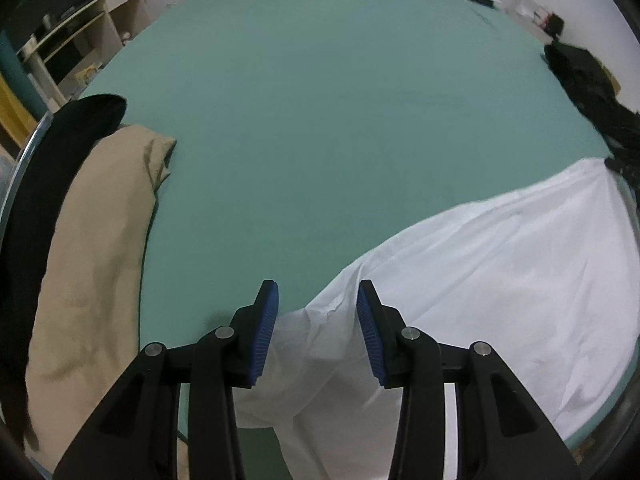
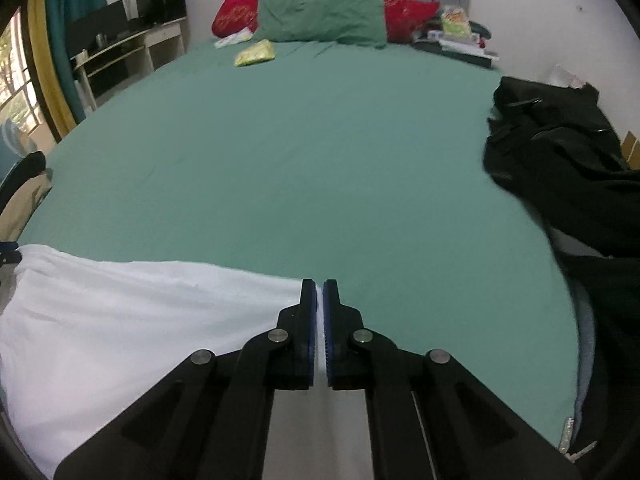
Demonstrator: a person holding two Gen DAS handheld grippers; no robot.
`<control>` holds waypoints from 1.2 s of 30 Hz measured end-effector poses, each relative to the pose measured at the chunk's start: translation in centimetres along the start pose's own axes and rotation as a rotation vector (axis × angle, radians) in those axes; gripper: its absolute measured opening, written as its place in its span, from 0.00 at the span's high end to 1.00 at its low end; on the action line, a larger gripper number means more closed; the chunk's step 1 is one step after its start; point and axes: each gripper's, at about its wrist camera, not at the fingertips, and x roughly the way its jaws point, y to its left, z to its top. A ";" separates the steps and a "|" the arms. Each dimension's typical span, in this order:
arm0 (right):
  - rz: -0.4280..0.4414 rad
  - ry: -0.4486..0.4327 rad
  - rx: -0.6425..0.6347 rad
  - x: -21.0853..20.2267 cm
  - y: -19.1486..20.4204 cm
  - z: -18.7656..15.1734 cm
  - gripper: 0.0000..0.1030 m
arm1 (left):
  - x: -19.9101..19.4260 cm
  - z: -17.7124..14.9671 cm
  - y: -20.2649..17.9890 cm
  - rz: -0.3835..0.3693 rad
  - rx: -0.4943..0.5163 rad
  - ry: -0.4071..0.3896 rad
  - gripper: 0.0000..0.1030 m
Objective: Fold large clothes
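One white garment [image 1: 480, 264] lying on bed [image 1: 320, 120]: right gripper [image 2: 319, 292] jaws pinching its edge, left gripper [image 1: 317, 296] jaws gaping over it.

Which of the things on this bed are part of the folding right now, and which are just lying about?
In the job:
white garment, pinched by the right gripper
left gripper, open over its edge
green bed sheet, the work surface

Lying about:
tan garment
black clothes pile
yellow packet
green pillow

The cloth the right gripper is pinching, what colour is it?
White. The cloth shows best in the right wrist view, clamped in the right gripper.
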 end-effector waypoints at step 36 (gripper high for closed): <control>0.092 0.115 -0.279 4.4 8.7 0.0 0.51 | 0.1 -3.7 5.6 0.069 -0.156 -0.041 0.50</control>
